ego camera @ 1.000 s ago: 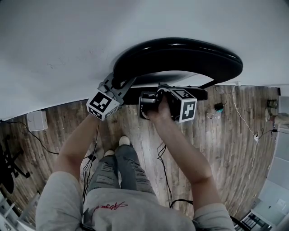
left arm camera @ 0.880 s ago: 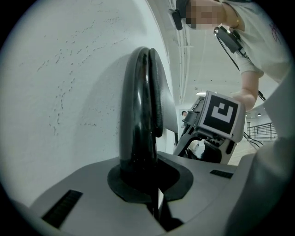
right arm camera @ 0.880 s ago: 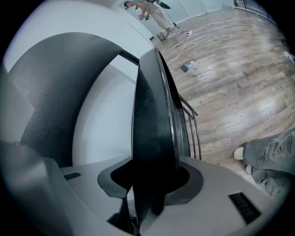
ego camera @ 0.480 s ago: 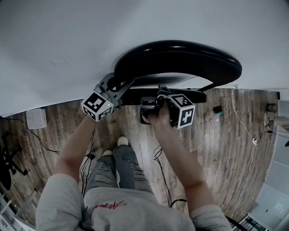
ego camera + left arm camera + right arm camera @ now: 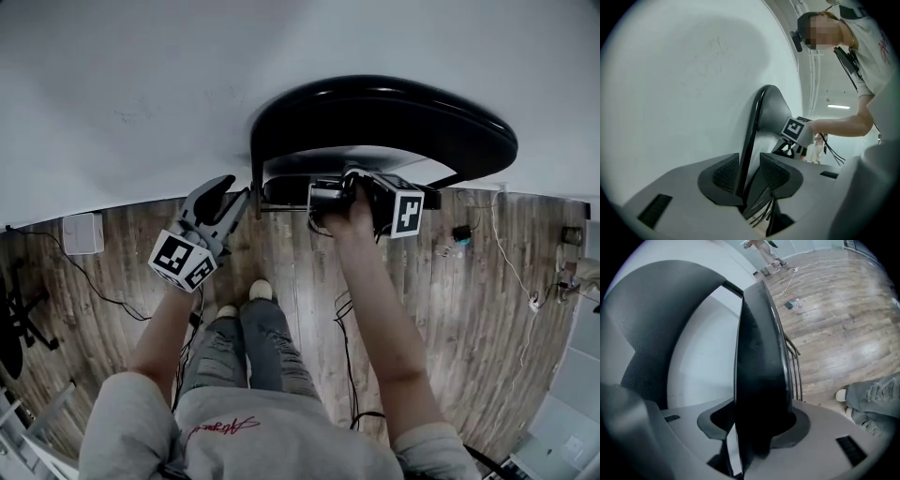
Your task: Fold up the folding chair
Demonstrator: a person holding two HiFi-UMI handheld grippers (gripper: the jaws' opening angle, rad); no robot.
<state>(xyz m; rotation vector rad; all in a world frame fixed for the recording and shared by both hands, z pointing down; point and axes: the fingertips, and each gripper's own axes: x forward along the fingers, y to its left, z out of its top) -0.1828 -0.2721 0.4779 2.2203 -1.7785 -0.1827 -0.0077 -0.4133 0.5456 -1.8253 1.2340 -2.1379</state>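
The black folding chair (image 5: 384, 122) stands folded flat against the white wall at the top of the head view. My left gripper (image 5: 232, 192) is just left of the chair's left edge, a little clear of it. Its jaws are opening, and the thin black edge (image 5: 752, 131) shows between the pads without touching either one (image 5: 750, 171). My right gripper (image 5: 323, 192) is at the chair's lower rim. The thick padded seat (image 5: 759, 357) fills the gap and lies against both pads (image 5: 757, 420), though these jaws are opening too.
Wood floor (image 5: 469, 309) runs below the chair, with cables (image 5: 342, 356) trailing across it. A white box (image 5: 82, 232) sits at the left by the wall. The person's feet (image 5: 253, 292) stand close under the chair. The white wall (image 5: 141, 94) backs everything.
My left gripper has let go of the chair's left edge, opened, and drawn back to the left and down. The right gripper and chair have shifted slightly up and right.
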